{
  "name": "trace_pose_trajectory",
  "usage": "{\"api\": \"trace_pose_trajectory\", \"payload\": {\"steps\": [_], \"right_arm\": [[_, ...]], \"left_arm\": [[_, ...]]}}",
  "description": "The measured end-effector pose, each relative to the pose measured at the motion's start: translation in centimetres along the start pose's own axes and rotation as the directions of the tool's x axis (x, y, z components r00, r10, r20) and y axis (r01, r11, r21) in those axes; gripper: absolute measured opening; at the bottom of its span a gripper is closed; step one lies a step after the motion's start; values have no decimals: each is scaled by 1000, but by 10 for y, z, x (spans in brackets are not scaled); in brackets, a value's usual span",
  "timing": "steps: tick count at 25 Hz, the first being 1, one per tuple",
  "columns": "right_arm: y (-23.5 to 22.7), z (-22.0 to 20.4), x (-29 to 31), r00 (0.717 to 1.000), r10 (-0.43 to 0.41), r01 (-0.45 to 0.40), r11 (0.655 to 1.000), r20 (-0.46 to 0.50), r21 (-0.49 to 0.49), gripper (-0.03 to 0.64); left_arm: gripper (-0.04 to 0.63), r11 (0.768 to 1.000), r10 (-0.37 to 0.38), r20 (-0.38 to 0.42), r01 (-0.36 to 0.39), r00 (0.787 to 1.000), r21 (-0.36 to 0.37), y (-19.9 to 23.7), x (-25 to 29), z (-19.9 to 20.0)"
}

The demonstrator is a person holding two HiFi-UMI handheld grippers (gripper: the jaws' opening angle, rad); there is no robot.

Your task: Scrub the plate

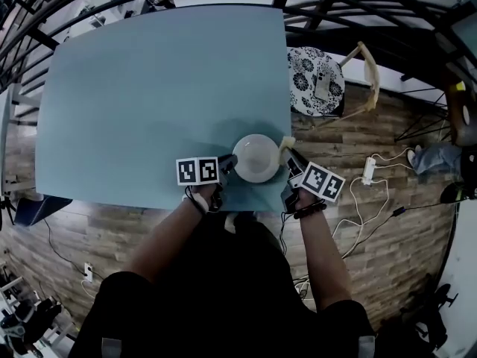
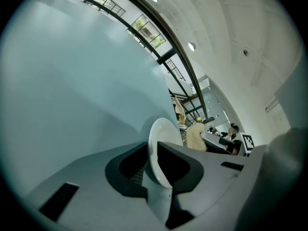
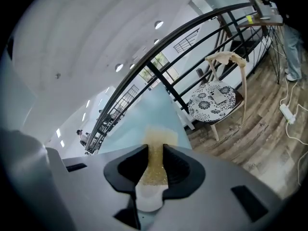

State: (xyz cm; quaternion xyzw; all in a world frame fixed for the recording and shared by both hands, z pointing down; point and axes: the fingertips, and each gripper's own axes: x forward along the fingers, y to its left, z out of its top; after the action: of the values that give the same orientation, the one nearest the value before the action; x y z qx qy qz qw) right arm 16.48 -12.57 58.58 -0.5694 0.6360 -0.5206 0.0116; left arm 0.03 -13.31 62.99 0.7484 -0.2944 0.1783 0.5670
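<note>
Left gripper [image 2: 153, 167] pinches the round white plate [image 1: 256, 157] by its rim, right gripper [image 3: 155, 172] clamps a yellow sponge [image 3: 156, 146]; hard strokes might lever the plate loose.

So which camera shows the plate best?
The head view: almost the whole plate shows from above. The left gripper view shows it nearly edge-on, clamped by the left gripper. The right gripper view misses it.
</note>
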Motion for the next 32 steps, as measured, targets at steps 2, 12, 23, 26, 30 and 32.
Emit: {"api": "trace_pose_trajectory", "payload": {"steps": [2,12,23,26,30,32], "right_arm": [[-5,-1,-14,1000,-8,7,1000,19,28,104],[5,4,-38,998,17,-16,999,60,-32,104],[104,-31,-60,984,178,-169,948,11,-268,104],[130,-28,-76,975,217,-192,921,39,-339,104],[162,-22,-97,954,287,-220,867,87,-447,104],[179,-21,-107,940,323,-230,841,113,-491,104]], "left_arm": [[57,1000,8,20,-7,1000,-8,4,-8,-1],[123,994,-25,73,17,997,109,11,-26,23],[123,831,-38,333,-155,942,534,-38,-123,90],[123,739,-64,405,-229,912,633,-66,-163,107],[121,740,-135,502,-250,855,624,-107,-209,118],[121,805,-191,527,-175,828,567,-128,-219,111]]}}
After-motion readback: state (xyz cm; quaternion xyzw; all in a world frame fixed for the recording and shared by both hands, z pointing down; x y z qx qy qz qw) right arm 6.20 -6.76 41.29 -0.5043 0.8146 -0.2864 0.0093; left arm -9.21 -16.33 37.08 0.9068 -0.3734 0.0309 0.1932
